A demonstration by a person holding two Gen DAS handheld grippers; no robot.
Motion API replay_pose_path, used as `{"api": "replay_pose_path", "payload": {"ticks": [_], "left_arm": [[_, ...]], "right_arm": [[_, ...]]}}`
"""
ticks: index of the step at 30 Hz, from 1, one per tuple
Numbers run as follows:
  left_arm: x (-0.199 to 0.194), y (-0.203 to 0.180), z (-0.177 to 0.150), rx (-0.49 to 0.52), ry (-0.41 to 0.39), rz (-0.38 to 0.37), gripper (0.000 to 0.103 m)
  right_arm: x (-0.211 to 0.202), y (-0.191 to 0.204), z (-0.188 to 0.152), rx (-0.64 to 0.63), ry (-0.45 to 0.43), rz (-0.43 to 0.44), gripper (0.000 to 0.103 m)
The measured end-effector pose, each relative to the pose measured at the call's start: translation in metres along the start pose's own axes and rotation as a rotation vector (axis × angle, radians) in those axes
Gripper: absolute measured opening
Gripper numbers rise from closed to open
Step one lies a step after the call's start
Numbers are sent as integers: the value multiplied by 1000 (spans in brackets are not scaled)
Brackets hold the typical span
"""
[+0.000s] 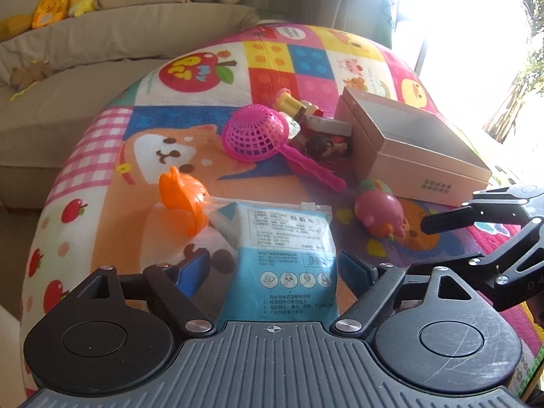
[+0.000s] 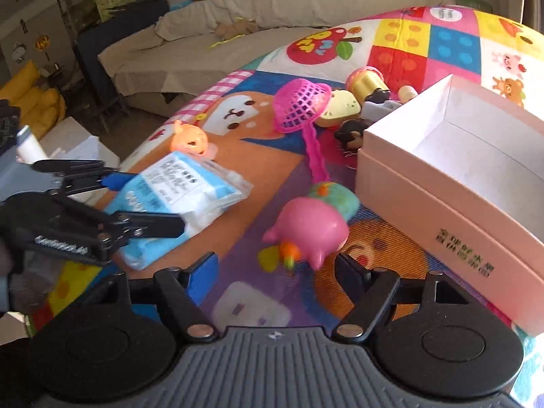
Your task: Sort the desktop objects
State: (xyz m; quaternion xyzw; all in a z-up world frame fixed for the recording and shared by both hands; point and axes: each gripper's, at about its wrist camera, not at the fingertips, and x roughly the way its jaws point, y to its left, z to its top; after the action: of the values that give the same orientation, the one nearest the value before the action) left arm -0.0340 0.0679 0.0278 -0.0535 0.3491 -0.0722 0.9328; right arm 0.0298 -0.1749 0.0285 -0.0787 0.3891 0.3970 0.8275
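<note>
A blue and white packet of face tissues [image 1: 284, 255] lies on the colourful play mat, between the wide-open fingers of my left gripper [image 1: 277, 270]; the pads stand on either side without pressing it. The packet also shows in the right wrist view [image 2: 176, 200], with my left gripper [image 2: 146, 200] around it. My right gripper [image 2: 275, 272] is open and empty, just short of a pink pig toy [image 2: 311, 229]. That toy [image 1: 379, 209] shows left of my right gripper's black finger [image 1: 452, 219]. An open, empty pink box [image 2: 452, 170] stands at the right.
An orange toy [image 1: 185, 199] touches the packet's far left corner. A pink mesh scoop [image 1: 261, 136] lies further back. Several small toys [image 1: 316, 125] crowd beside the box [image 1: 408, 149]. A beige sofa [image 1: 68, 78] with plush toys runs behind the mat [image 1: 190, 129].
</note>
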Motion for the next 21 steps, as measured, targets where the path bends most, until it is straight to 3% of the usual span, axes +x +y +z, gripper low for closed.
{"api": "replay_pose_path", "payload": {"ticks": [4,7,12,14,16,17,20,21], "left_arm": [[5,-1,-1,-2,-1,12,88],[4,-1,-3,2,0,21,88],[-1,-3,-7,21,-6,37,92],[0,-4,-7,18,-7,36,92],[3,-8,-6,22,-11,44,91],[4,-10,-5,27,-12,51,89],[9,-17,-5,53,-4,79,74],[10,-19,-5,66,2,81,64]], "right_arm": [[-9,6,-1,46,-46,-149,79],[2,-7,11,200,-68,-212,80],[34,-30,30,443,-33,-193,80],[40,-28,34,435,-47,-221,76],[45,-20,37,365,-33,-270,60],[45,-16,37,334,-29,-282,59],[33,-10,29,272,-17,-295,57],[27,-11,25,265,-16,-297,57]]}}
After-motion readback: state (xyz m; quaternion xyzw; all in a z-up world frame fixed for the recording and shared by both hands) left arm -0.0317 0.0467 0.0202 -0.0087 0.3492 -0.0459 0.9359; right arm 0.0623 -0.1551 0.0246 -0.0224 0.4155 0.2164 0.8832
